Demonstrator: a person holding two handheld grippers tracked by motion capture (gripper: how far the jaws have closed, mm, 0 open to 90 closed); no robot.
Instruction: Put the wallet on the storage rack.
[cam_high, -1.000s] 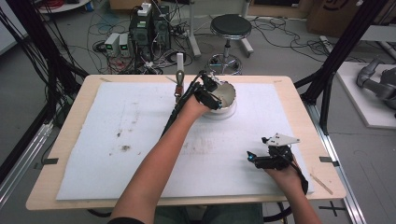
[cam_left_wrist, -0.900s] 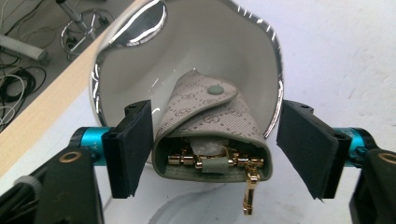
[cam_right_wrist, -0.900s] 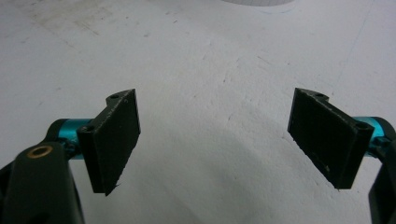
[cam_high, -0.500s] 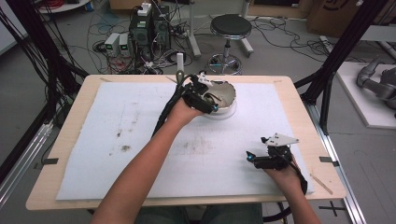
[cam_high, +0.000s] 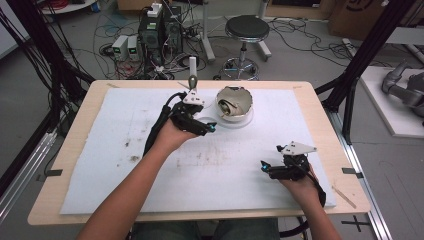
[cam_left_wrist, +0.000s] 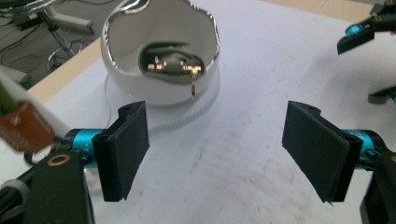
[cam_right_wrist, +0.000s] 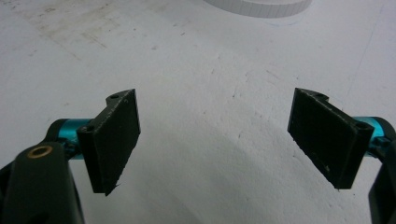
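A white bowl (cam_high: 234, 102) with a shiny, mirror-like inside stands on a white round saucer (cam_high: 227, 124) at the back middle of the table. My left gripper (cam_high: 209, 126) hovers just left of the saucer, open and holding nothing. In the left gripper view the bowl (cam_left_wrist: 161, 60) lies ahead and to the left of the wide-apart jaws (cam_left_wrist: 224, 149). Near the front right my right gripper (cam_high: 265, 167) rests low over the white mat, open and empty (cam_right_wrist: 229, 144). The saucer's edge (cam_right_wrist: 257, 7) shows at the top of the right gripper view.
A white mat (cam_high: 150, 125) with brown stains covers the wooden table (cam_high: 340, 150). A white-handled tool (cam_high: 192, 75) stands at the back edge, left of the bowl. Behind the table are a stool (cam_high: 247, 30) and cables on the floor.
My left gripper has drawn back from the bowl, moving left and toward the person. The bowl stays on its saucer. The right gripper has not moved.
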